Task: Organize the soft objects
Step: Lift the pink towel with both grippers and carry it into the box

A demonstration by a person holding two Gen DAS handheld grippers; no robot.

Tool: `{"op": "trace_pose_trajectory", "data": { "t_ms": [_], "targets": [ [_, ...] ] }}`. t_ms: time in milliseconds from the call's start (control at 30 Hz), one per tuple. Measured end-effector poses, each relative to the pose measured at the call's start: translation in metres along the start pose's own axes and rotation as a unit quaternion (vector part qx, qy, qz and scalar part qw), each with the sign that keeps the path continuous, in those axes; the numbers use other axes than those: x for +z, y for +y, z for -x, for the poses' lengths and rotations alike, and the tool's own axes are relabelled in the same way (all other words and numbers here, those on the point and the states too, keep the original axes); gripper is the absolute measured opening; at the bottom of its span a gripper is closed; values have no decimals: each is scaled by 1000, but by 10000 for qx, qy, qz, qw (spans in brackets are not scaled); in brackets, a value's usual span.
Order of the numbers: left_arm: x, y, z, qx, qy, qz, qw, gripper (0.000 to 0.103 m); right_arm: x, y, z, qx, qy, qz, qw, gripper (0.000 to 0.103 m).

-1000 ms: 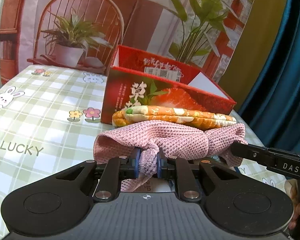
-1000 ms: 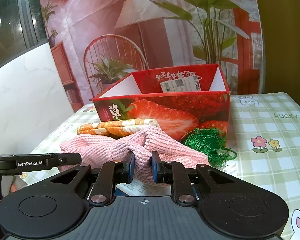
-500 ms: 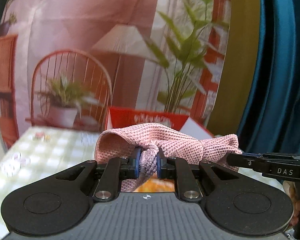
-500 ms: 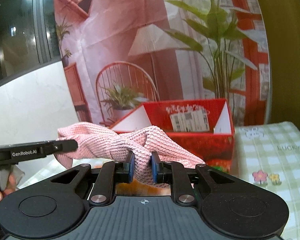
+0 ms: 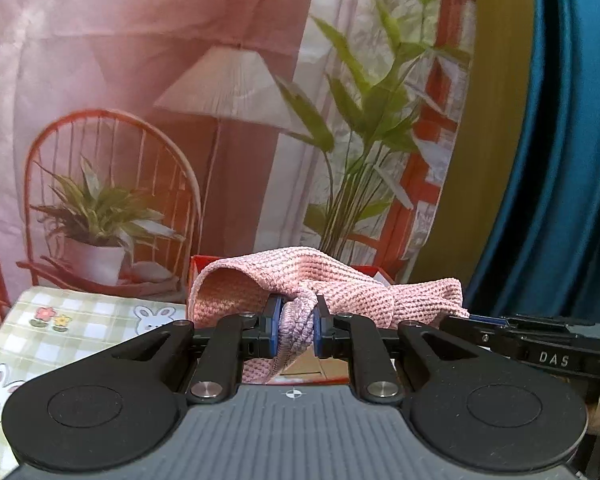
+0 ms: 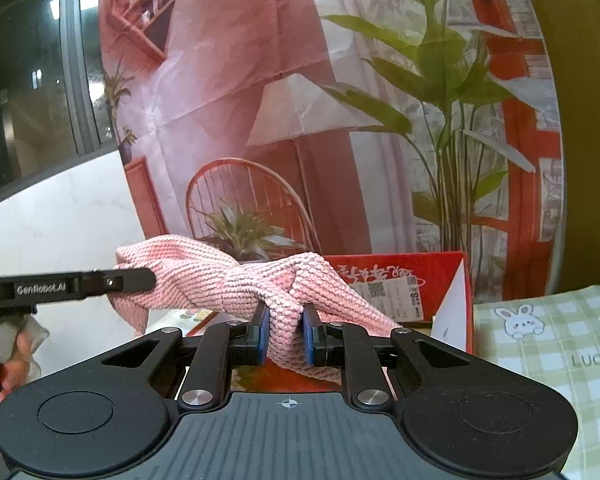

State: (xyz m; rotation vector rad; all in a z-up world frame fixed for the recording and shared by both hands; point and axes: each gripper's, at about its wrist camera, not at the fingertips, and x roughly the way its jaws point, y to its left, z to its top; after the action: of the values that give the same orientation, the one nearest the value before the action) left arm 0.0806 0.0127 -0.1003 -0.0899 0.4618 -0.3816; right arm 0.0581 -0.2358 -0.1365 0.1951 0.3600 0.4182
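A pink knitted cloth [image 5: 340, 280] hangs bunched between my two grippers, lifted off the table. My left gripper [image 5: 296, 326] is shut on one bunched end of it. My right gripper [image 6: 284, 330] is shut on the other end; the cloth also shows in the right wrist view [image 6: 204, 276]. Behind and below the cloth stands the red strawberry-printed box [image 6: 400, 276], open at the top, mostly hidden in the left wrist view [image 5: 198, 264]. Each gripper shows at the edge of the other's view, at the cloth's far end.
The table has a green checked cloth with rabbits and flowers [image 6: 540, 344] [image 5: 80, 320]. A printed backdrop with chair, lamp and plants [image 5: 220, 140] hangs behind the box. A blue curtain [image 5: 560, 160] is at the right.
Both grippers have risen with the pink cloth, lifting it off the table and off the orange patterned cloth, up to the level of the box's top rim. The orange cloth and green tangle have dropped out of view.
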Motion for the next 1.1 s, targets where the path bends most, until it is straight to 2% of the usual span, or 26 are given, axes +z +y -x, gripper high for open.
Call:
{"op": "trace_pose_trajectory", "data": {
  "t_ms": [467,633,867,1100],
  "targets": [
    [34,25,-116,-15,634,32,9980,17,31,-57,-111,-247,720,-629,9951,16],
    [32,30,-150,-27,911,103,9958,17,33,-78,-145,-421,1022,-958,9892,16],
    [23,31,-182,-55,1363,64,9906,17,33,-98,-173,-629,1314,-1146,9827,16],
    [17,35,-197,-17,1562,64,9877,17,33,-102,-188,-734,1513,-1062,9800,17]
  ]
}}
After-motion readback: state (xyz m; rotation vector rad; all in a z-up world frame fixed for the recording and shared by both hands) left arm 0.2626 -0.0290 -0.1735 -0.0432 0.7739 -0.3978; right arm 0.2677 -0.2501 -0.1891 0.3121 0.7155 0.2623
